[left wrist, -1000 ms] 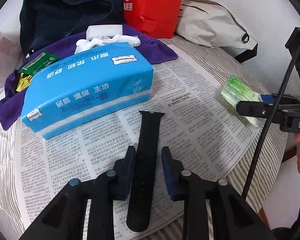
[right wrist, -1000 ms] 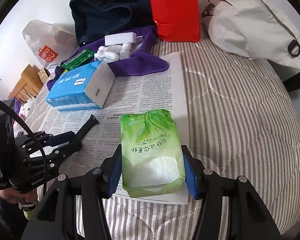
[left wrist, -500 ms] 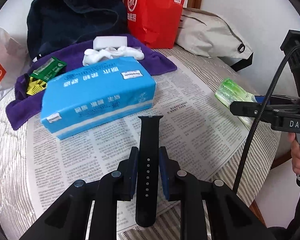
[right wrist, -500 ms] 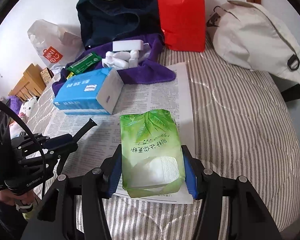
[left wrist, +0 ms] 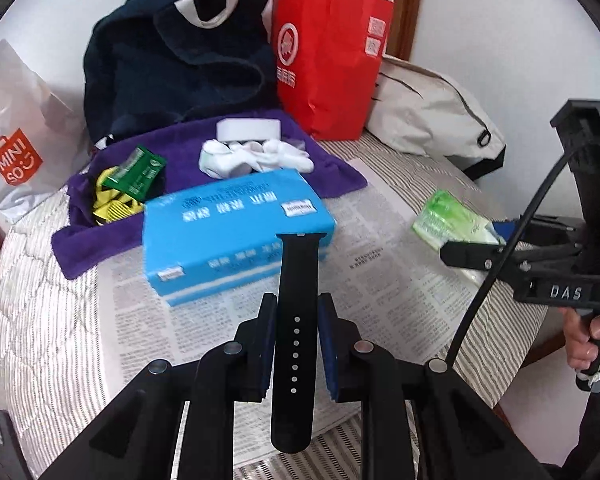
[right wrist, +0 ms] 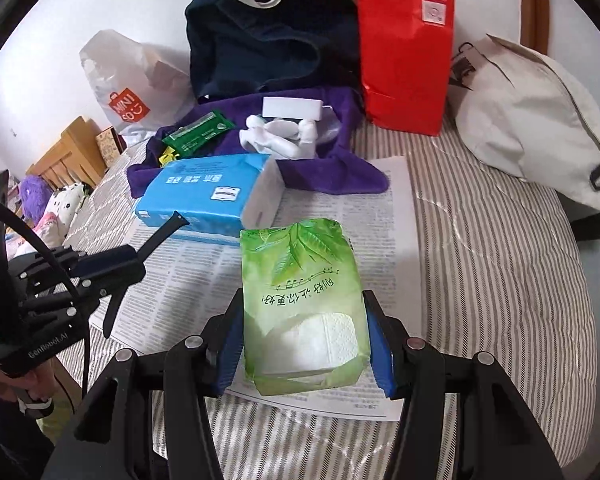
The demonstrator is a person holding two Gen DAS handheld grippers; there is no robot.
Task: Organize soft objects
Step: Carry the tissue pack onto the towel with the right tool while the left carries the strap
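**Both grippers loaded above a crowded bedspread**

Now, the left gripper (left wrist: 296,344) has its jaws drawn narrow and clamped on a black watch strap (left wrist: 298,320), which runs straight out between the pads toward twelve o'clock, its row of small holes facing up. Just past the strap's far end, at twelve o'clock in the left wrist view, lies the blue tissue pack (left wrist: 236,232), squarely across the way forward, resting on the newspaper (left wrist: 388,280) that covers part of the striped quilt (left wrist: 40,300).

Over on the other side, the right gripper (right wrist: 306,332) sits at a middling spread, its blue pads pressed against both flanks of the green tissue pack (right wrist: 300,300), white tissue showing through the clear window near the camera. From the left wrist view that same green pack shows at three o'clock, with the person's hand (left wrist: 588,340) wrapped around the handle below.

Behind the blue pack, at eleven to twelve o'clock, a purple towel (left wrist: 204,216) carries a clutter: a green sachet (left wrist: 134,172), a yellow packet (left wrist: 114,206), bunched white socks (left wrist: 252,160) and a white block (left wrist: 248,130). Farther back stand a dark navy bag (left wrist: 180,64) and a red paper bag (left wrist: 328,60), side by side. A cream canvas bag (left wrist: 428,116) slumps at two o'clock, and a white Miniso bag (left wrist: 16,144) sits at nine to ten o'clock.
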